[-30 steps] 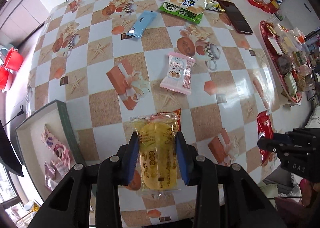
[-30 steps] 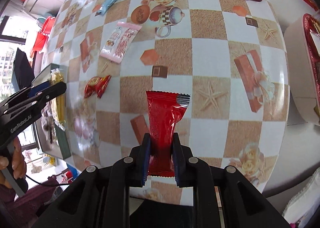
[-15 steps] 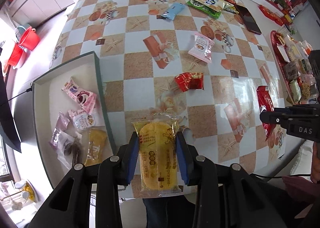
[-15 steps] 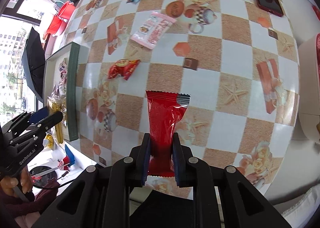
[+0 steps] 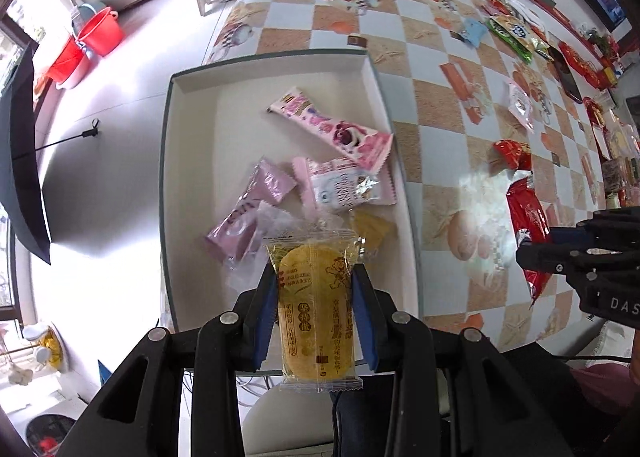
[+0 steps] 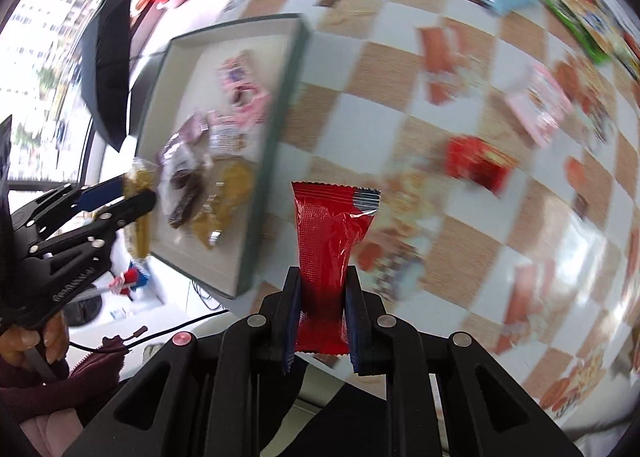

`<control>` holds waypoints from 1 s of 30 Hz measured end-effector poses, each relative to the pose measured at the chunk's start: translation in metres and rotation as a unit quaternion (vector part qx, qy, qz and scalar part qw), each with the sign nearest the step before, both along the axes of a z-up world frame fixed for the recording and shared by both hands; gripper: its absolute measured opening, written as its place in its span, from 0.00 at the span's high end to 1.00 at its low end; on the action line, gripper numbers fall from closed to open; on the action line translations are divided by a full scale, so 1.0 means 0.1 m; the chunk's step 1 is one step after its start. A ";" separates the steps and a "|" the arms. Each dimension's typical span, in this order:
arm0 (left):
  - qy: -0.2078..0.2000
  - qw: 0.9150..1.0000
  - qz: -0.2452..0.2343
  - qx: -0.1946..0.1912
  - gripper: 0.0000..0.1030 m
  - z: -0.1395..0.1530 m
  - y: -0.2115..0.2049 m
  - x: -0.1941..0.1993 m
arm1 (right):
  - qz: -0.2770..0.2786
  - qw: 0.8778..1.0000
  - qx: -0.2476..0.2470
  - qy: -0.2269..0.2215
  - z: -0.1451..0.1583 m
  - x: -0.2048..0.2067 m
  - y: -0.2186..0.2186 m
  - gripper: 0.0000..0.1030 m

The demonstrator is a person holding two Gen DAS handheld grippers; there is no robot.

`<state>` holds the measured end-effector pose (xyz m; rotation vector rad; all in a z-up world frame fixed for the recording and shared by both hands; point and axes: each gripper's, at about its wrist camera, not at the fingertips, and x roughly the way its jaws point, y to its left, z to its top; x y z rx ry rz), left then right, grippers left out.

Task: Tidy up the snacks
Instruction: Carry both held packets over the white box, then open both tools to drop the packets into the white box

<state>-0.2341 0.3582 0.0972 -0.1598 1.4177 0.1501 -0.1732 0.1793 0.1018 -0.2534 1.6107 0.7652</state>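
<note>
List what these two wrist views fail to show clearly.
- Right wrist view: loose snacks on the table are smeared by motion blur; their labels are unreadable.
- Left wrist view: the yellow cake pack in the left tool hides part of the box floor and the snacks beneath it.
- Left wrist view: the right tool covers the lower part of the red packet.
- Both views: the person is cut off by the frame edges.

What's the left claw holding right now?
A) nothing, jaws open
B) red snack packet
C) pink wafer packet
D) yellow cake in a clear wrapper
D: the left claw is clamped on the yellow cake in a clear wrapper, above the near end of the white box; the red snack packet is in the right claw.
</note>
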 end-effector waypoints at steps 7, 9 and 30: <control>0.015 1.000 0.025 -0.007 0.62 -0.17 0.27 -0.17 | 0.054 0.998 -0.001 0.019 -0.07 -0.16 0.80 0.80; 0.017 0.999 0.030 -0.010 0.62 -0.20 0.32 -0.20 | 0.061 0.998 -0.005 0.025 -0.08 -0.19 0.93 0.80; 0.012 0.999 0.007 0.032 0.12 -0.32 0.36 -0.17 | 0.077 0.996 -0.047 -0.016 -0.04 -0.21 1.18 0.00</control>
